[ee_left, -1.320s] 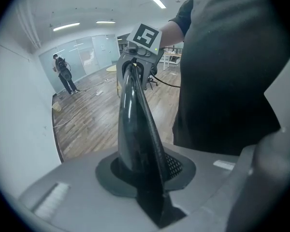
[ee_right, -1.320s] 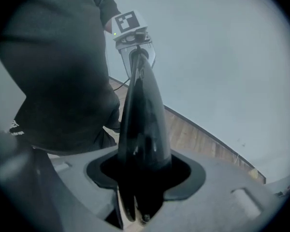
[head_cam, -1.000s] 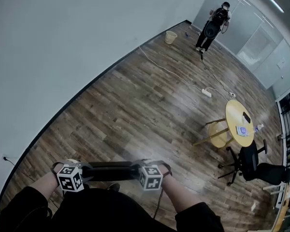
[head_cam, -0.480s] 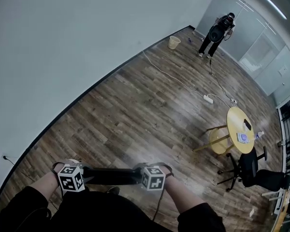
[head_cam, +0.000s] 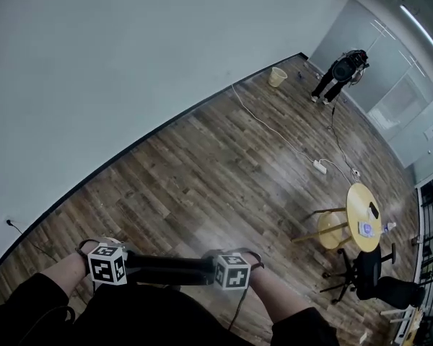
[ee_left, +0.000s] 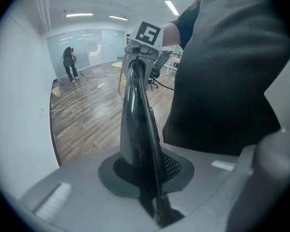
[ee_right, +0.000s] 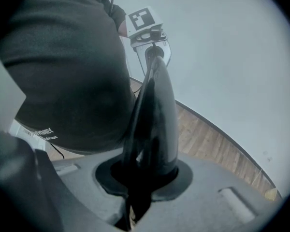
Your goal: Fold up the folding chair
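- Where the left hand-held gripper (head_cam: 126, 267) sits at the lower left of the head view, its marker cube (head_cam: 107, 264) faces up. Its jaws have just been closing and are nearly together, clamped on the left end of the folding chair (head_cam: 169, 269).
- Seen in the left gripper view, the pads pinch a thin, glossy black edge of the folding chair (ee_left: 135, 115), which runs up the frame to the other gripper's cube.
- Only a black bar of the chair shows in the head view, lying level across the bottom centre between the two cubes, just ahead of the wearer's dark sleeves (head_cam: 289, 323). The rest of it is hidden.
- At the bar's right end, the right hand-held gripper (head_cam: 213, 271) has likewise just been closing its jaws. They stand narrowly apart and grip the bar, and the right gripper view shows them pressed on the same rounded black edge.
- Wooden floor (head_cam: 224, 171) fills the middle, with a white cable (head_cam: 267, 125) running to a power strip (head_cam: 320, 167).
- Further right stands a round yellow counter (head_cam: 361, 197) with small items on top, and a black office chair (head_cam: 361, 269) just below it.
- At the upper right a person (head_cam: 340, 74) stands near a pale bucket (head_cam: 278, 76).
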### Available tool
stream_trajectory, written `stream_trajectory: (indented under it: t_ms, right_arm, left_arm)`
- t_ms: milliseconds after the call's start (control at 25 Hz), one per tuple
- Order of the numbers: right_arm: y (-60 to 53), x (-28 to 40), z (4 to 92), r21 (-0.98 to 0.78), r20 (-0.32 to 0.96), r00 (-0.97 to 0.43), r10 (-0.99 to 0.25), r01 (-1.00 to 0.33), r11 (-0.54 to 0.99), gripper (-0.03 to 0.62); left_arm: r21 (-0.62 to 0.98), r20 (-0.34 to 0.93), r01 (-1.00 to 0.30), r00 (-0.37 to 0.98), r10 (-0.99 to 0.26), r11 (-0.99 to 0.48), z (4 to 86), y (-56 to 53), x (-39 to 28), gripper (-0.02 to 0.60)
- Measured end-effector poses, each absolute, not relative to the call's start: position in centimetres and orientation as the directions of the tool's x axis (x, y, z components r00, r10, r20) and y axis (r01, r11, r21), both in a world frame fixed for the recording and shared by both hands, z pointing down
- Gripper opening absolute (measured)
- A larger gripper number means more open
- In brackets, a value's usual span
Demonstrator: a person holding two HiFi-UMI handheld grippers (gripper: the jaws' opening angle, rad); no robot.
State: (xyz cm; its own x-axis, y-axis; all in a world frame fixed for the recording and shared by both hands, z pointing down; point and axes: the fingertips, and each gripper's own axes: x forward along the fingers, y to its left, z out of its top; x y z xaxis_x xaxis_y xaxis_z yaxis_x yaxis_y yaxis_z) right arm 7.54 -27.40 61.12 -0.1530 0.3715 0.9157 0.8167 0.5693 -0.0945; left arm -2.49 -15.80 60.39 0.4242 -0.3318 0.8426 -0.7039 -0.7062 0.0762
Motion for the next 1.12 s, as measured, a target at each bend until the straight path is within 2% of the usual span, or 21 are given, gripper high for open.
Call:
stream_trajectory:
  t_ms: [600, 1120]
  right_arm:
    - [-21.5, -9.4, 60.4, -0.062, 0.928, -0.124, 0.352, 0.879, 0.473, 0.054]
    - [-14.1, -27.4, 59.9, -0.047, 0.935, -0.048, 0.352, 0.965, 0.256, 0.049]
  left_arm:
    - [0.026, 0.849, -0.829, 0.313, -0.426, -0.559, 59.6, -8.2, -17.3, 0.054]
    - [-0.002, 0.854, -0.944, 0.170, -0.493, -0.329, 59.1, 0.9, -31.4, 0.054]
